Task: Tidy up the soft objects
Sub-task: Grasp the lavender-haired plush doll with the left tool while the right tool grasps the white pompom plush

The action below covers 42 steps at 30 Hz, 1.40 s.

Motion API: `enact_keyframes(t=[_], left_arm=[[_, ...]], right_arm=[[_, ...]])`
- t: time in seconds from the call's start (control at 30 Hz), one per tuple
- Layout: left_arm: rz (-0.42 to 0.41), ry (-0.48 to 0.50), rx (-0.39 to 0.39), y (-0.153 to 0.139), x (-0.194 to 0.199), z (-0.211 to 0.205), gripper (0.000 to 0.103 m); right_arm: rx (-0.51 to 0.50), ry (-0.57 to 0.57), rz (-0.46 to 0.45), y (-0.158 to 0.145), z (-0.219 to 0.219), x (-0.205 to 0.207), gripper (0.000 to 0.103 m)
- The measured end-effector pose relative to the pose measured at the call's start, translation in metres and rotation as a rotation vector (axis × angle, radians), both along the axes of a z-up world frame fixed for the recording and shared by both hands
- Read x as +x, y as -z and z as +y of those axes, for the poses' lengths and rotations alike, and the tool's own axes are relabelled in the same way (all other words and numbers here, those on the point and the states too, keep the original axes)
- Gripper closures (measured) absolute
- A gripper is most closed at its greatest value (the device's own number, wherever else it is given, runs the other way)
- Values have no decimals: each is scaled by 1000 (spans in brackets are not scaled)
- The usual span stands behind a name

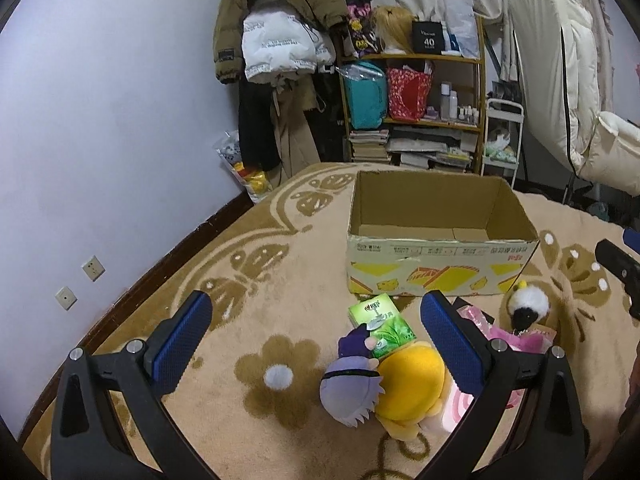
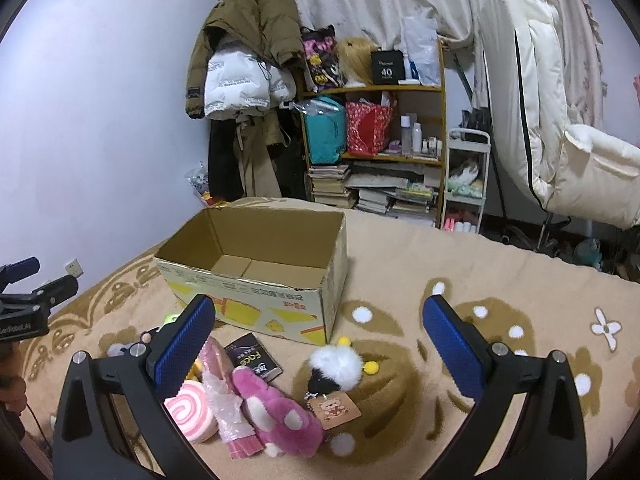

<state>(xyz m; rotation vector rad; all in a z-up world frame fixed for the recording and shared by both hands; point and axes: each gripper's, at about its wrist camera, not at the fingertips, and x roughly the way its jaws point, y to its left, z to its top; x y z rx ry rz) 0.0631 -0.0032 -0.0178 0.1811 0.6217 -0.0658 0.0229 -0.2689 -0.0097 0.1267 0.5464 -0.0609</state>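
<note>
An empty cardboard box stands open on the beige patterned blanket. In front of it lie a purple-haired doll, a yellow plush, a green tissue pack and a white and black fluffy plush. The right wrist view also has a pink plush, a pink swirl roll, a pink plastic wrapper and a small black packet. My left gripper is open above the doll. My right gripper is open above the fluffy plush.
A shelf crammed with bags, bottles and books stands behind the bed, with coats hanging to its left. A white padded chair sits at the right. A wall with sockets borders the left.
</note>
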Motion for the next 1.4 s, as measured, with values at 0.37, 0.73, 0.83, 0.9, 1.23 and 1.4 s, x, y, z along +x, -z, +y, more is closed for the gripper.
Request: enact_keyframes(t=[0.37, 0.73, 0.83, 0.9, 1.23, 1.4], left_arm=[[87, -4, -55, 28, 40, -1, 0], [218, -55, -88, 66, 74, 9, 0], [260, -57, -83, 78, 81, 9, 0], [285, -56, -75, 86, 85, 8, 0], [395, -79, -45, 120, 94, 4, 0], [425, -82, -24, 129, 94, 3, 0]], right_arm=[[8, -56, 90, 24, -16, 34, 0], [89, -88, 238, 99, -27, 81, 0], [61, -84, 273, 115, -27, 90, 0], [63, -77, 293, 122, -29, 94, 0], [91, -42, 336, 142, -43, 104, 0], [91, -39, 346, 146, -43, 110, 1]])
